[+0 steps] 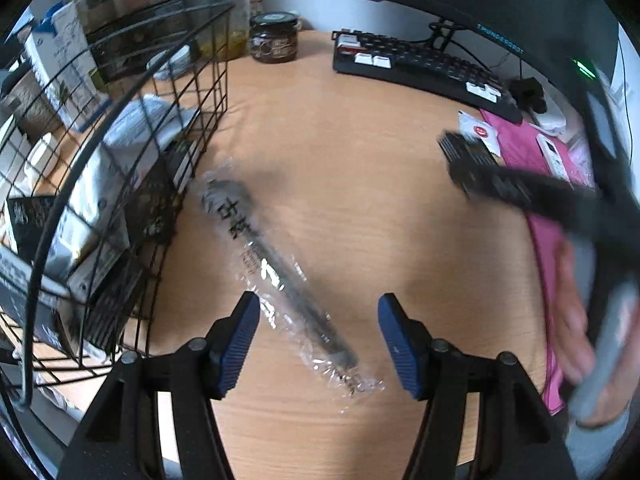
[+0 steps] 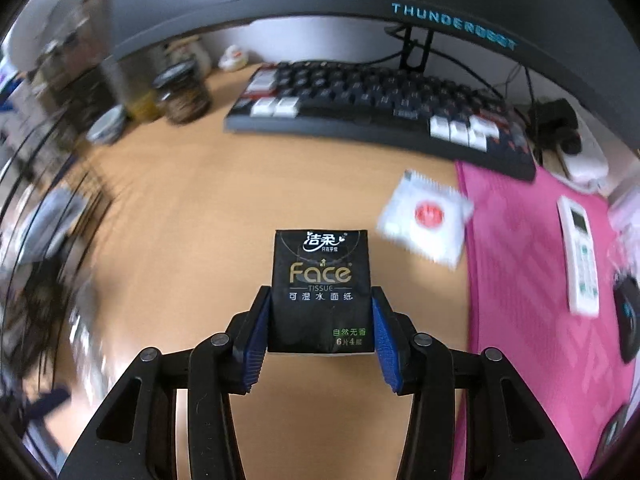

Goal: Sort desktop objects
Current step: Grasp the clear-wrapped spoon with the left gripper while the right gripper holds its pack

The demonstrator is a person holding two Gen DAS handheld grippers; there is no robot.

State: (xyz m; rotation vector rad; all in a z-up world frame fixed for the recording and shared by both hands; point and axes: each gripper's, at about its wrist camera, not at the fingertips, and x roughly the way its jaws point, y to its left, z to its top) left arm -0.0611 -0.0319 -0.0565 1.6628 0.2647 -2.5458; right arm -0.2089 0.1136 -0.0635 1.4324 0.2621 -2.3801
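Note:
A long dark utensil in a clear plastic wrapper (image 1: 256,240) lies slantwise on the wooden desk (image 1: 340,152). Its lower end passes between the blue pads of my left gripper (image 1: 318,304), which hovers over it open and touches nothing. My right gripper (image 2: 321,296) is shut on a black "Face" tissue pack (image 2: 320,272), pads pressed to its two sides, held above the desk. In the left wrist view that right gripper with the pack (image 1: 464,160) shows blurred at the right, with a hand (image 1: 576,320) behind it.
A black wire basket (image 1: 132,152) full of boxes stands at the left. A dark jar (image 1: 274,38), a keyboard (image 2: 380,108) and a monitor (image 2: 400,0) line the back. A white sachet (image 2: 426,216) lies beside a pink mat (image 2: 520,280), which bears a white remote (image 2: 580,256).

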